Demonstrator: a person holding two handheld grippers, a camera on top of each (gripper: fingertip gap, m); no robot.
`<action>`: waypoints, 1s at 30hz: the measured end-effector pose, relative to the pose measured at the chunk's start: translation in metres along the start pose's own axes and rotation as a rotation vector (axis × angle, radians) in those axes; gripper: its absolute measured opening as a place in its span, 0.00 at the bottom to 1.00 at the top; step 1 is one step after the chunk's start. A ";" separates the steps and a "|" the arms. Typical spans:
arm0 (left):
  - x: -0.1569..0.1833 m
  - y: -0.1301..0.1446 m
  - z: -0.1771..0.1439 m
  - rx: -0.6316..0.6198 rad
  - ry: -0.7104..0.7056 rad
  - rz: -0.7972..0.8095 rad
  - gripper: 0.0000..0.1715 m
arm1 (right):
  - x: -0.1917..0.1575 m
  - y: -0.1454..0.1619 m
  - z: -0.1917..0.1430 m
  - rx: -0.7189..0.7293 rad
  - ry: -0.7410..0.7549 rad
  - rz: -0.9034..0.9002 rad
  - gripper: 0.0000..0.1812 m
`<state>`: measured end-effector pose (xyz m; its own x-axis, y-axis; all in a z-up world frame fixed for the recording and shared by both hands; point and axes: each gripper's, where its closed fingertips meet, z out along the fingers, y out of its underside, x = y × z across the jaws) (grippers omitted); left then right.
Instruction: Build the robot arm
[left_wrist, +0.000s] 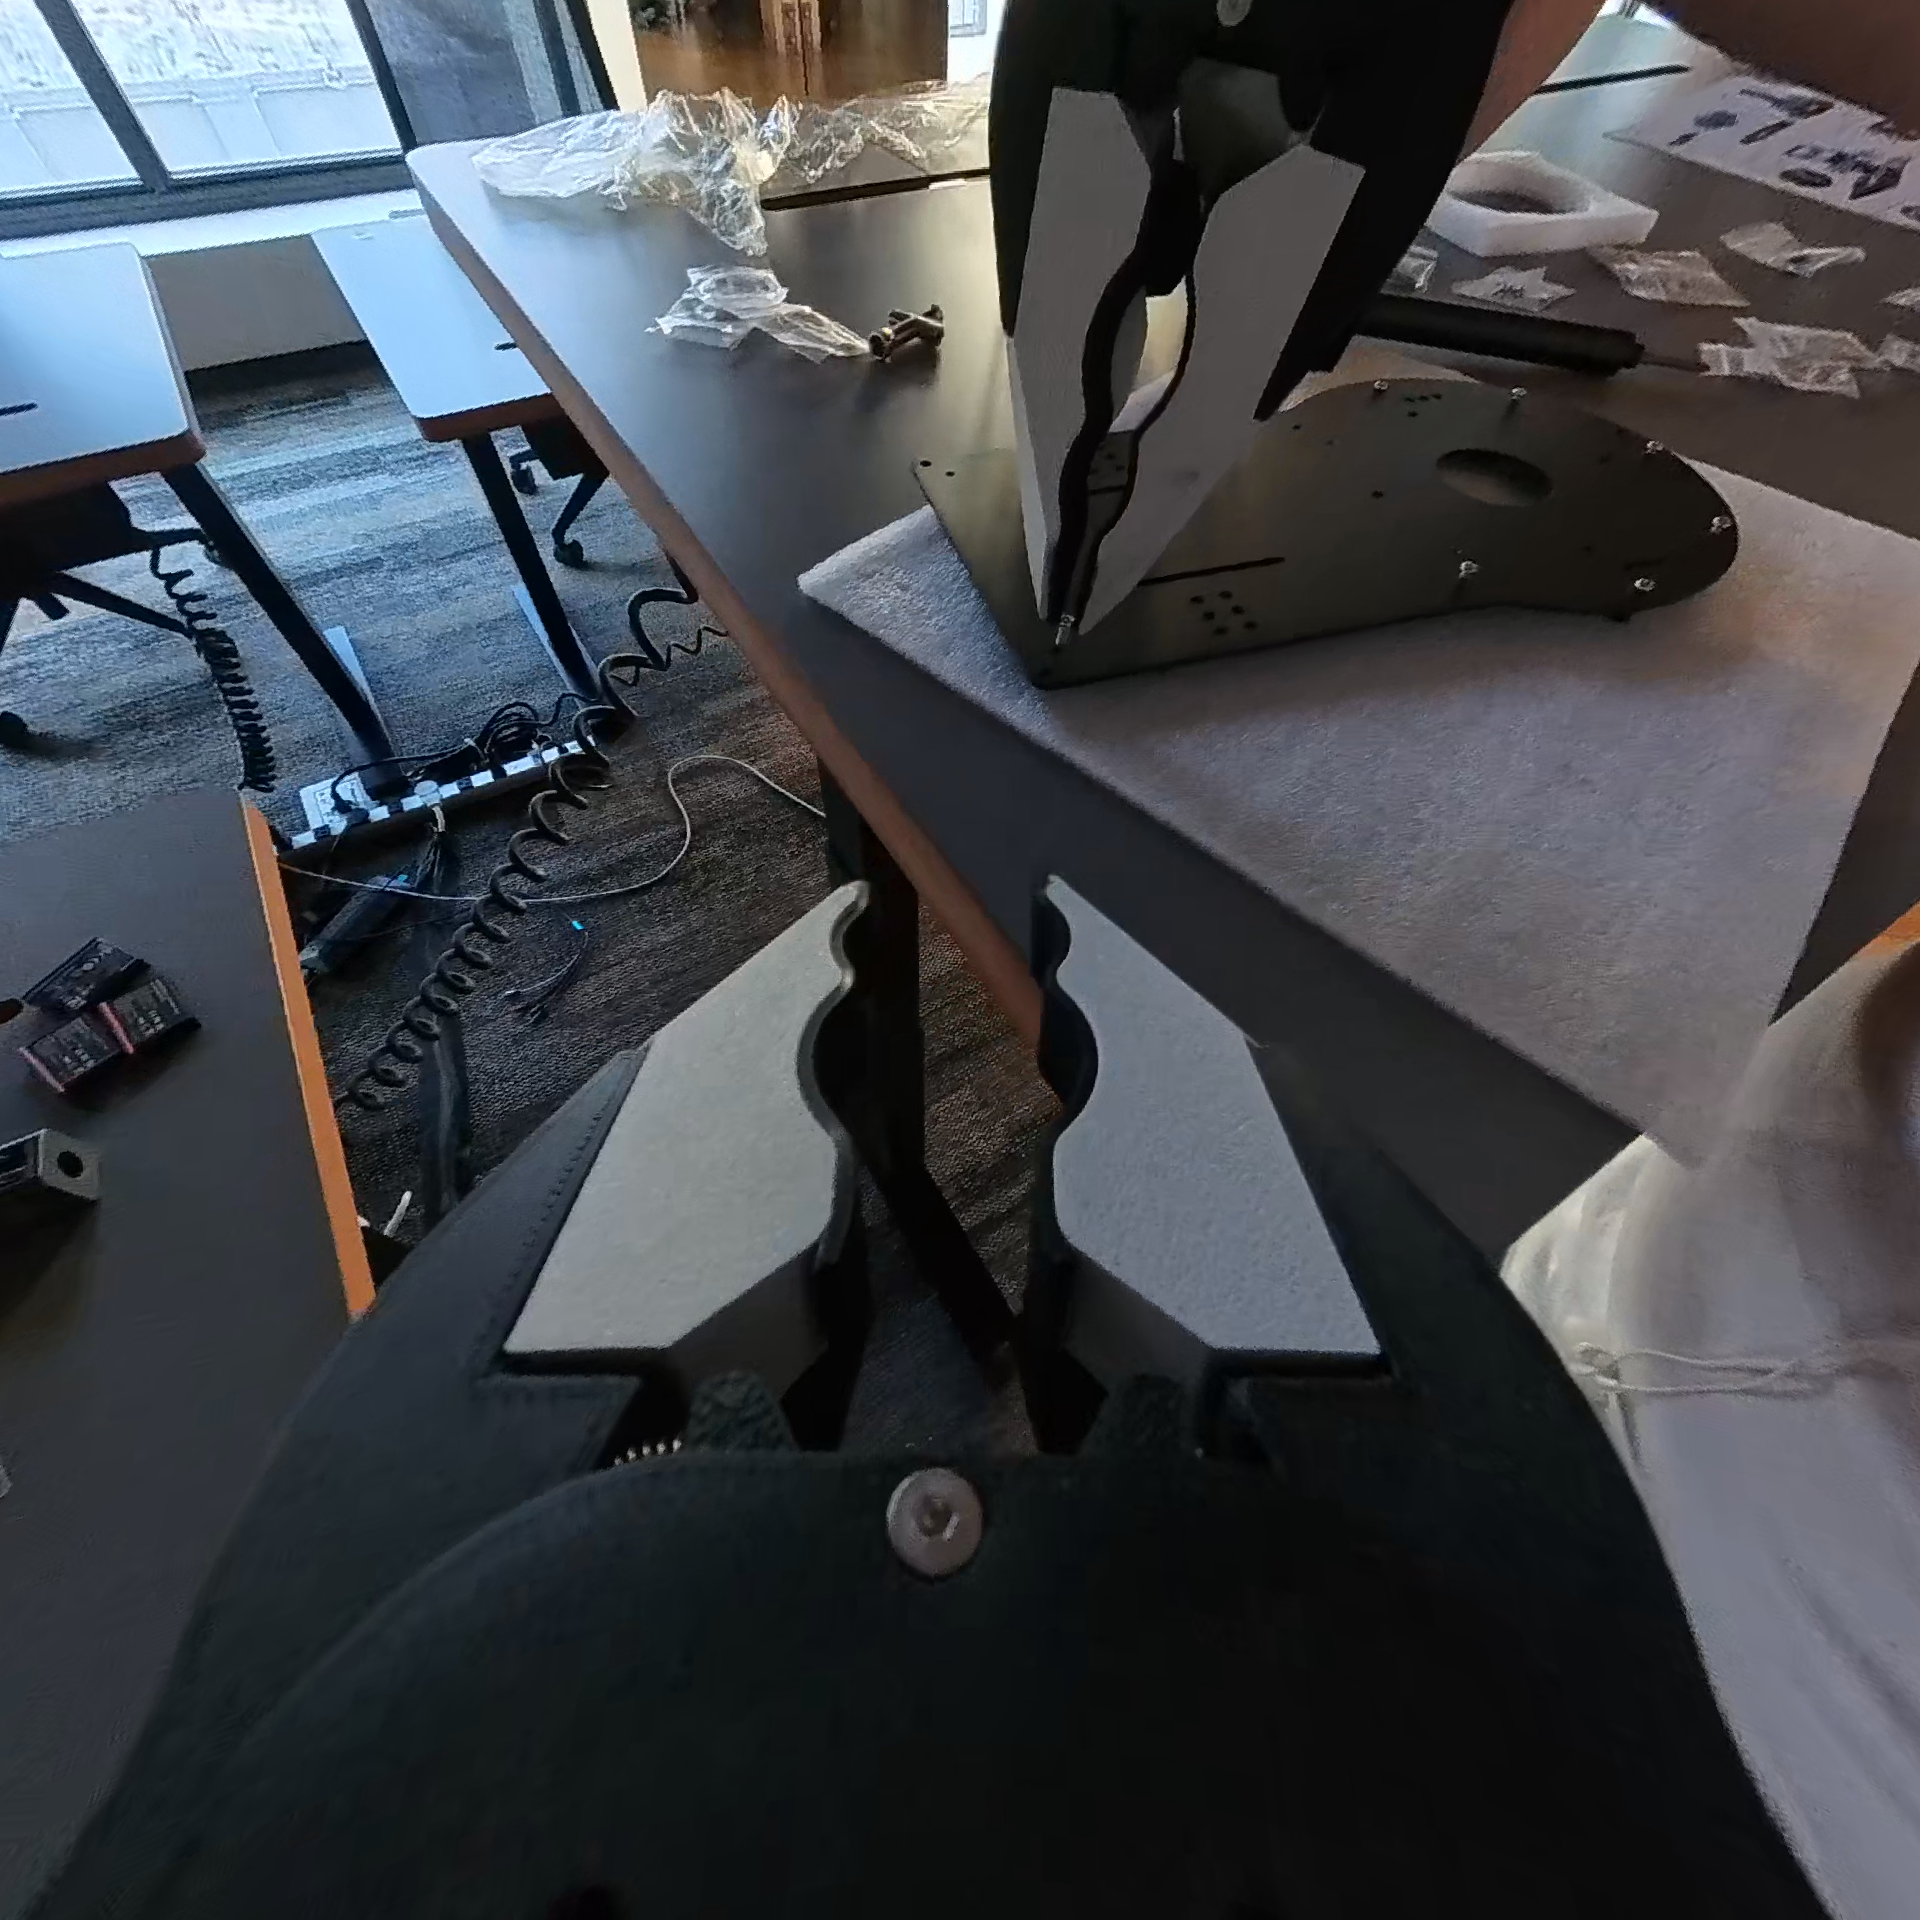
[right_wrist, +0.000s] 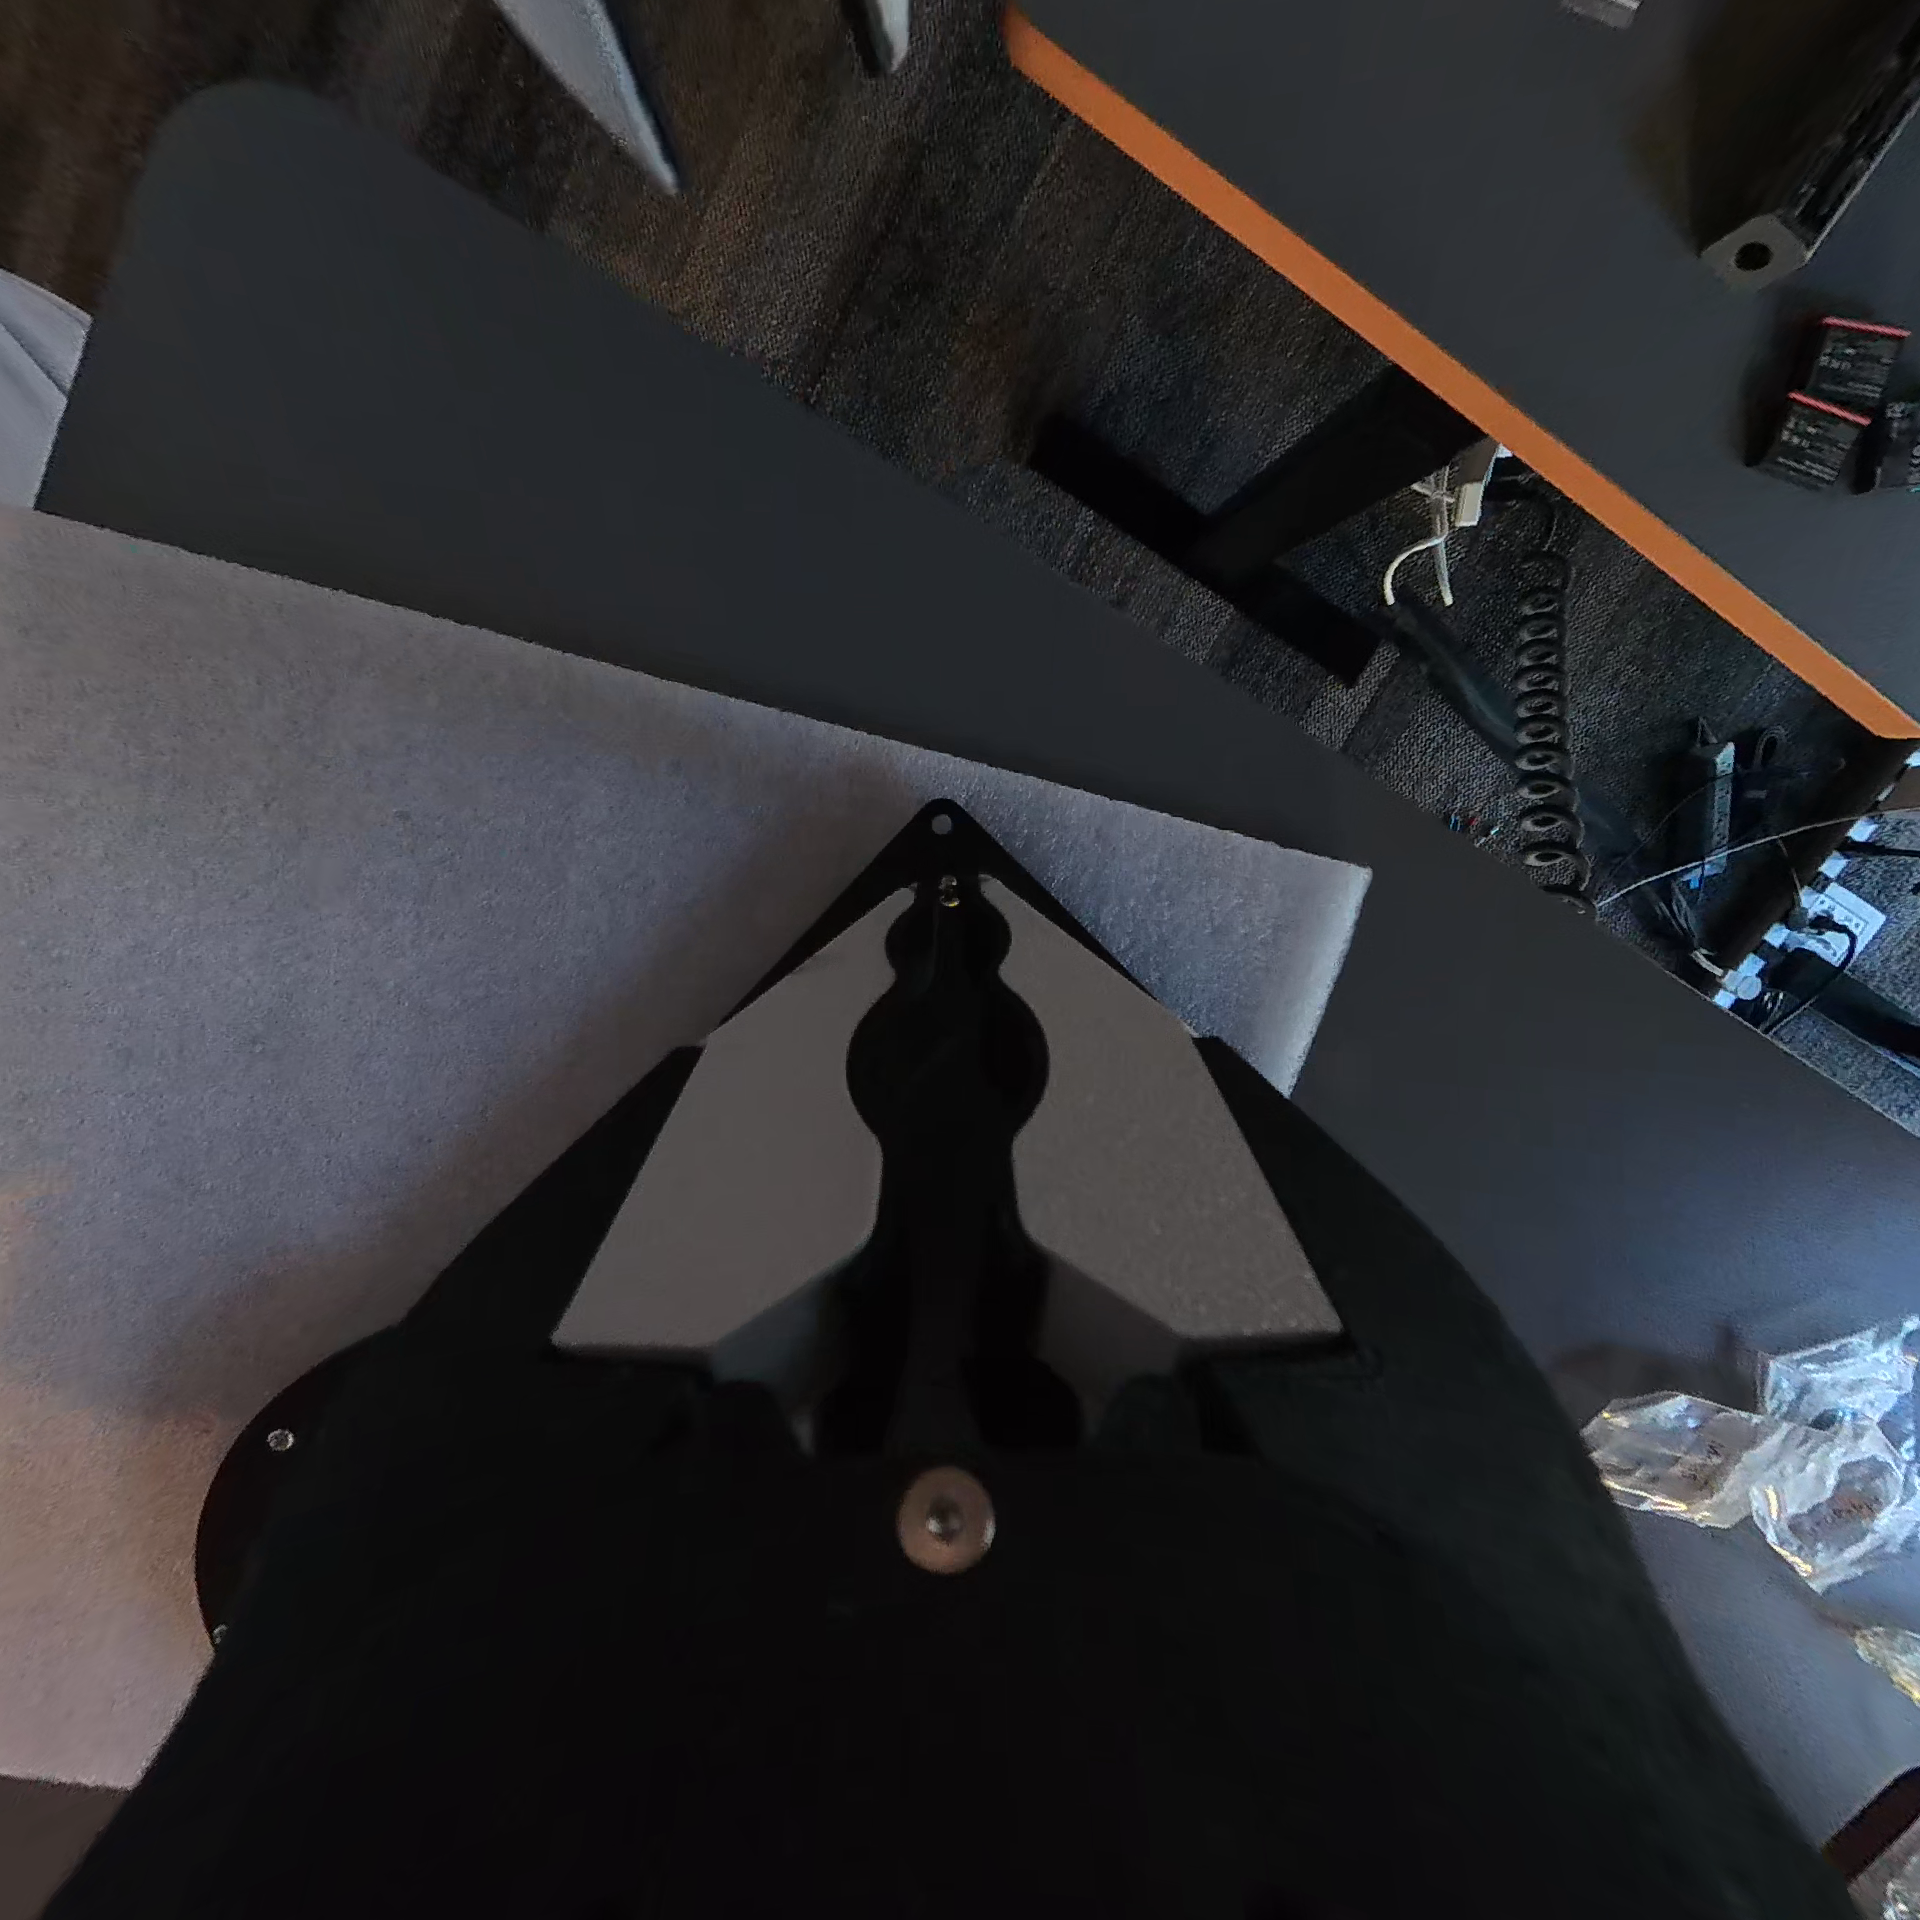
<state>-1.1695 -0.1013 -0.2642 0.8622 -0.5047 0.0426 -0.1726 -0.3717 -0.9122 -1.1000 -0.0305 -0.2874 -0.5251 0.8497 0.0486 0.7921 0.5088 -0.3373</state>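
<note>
Pointing steeply down, the right gripper (left_wrist: 1075, 613) clamps a thin black tool (left_wrist: 1081, 540), its tip at the plate's (left_wrist: 1455, 540) near corner, while the left gripper (left_wrist: 951, 935) hangs parted and empty off the plate's table (left_wrist: 831, 436).

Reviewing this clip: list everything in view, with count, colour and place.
Metal plate: one, black, on the felt mat.
Felt mat: one, grey, on the near table.
Table: dark top, orange edge.
Screwdriver: one, thin, black, tip at the plate's corner.
Plastic bags: several, clear, farther back on the table.
Foam piece: one, white, on the table's far right.
Small boxes: three, black and red, on the left table.
Power strip: one, white, on the carpet amid cables.
Right gripper: black with grey pads, shut on the screwdriver.
Left gripper: open, empty, off the table's edge.
</note>
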 end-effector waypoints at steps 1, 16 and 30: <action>-0.001 0.000 0.000 -0.002 -0.004 0.002 0.16 | 0.000 0.000 0.001 -0.006 0.001 -0.003 0.02; -0.008 0.002 -0.002 0.005 -0.011 -0.012 0.16 | 0.002 0.001 0.006 -0.083 -0.015 -0.028 0.02; -0.013 0.002 -0.006 -0.003 -0.016 -0.017 0.16 | 0.004 -0.002 -0.005 -0.037 0.003 0.016 0.08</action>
<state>-1.1842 -0.1003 -0.2641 0.8727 -0.4855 0.0515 -0.1593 -0.3828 -0.9100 -1.1027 -0.0275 -0.2819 -0.5118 0.8579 0.0461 0.8111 0.5002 -0.3033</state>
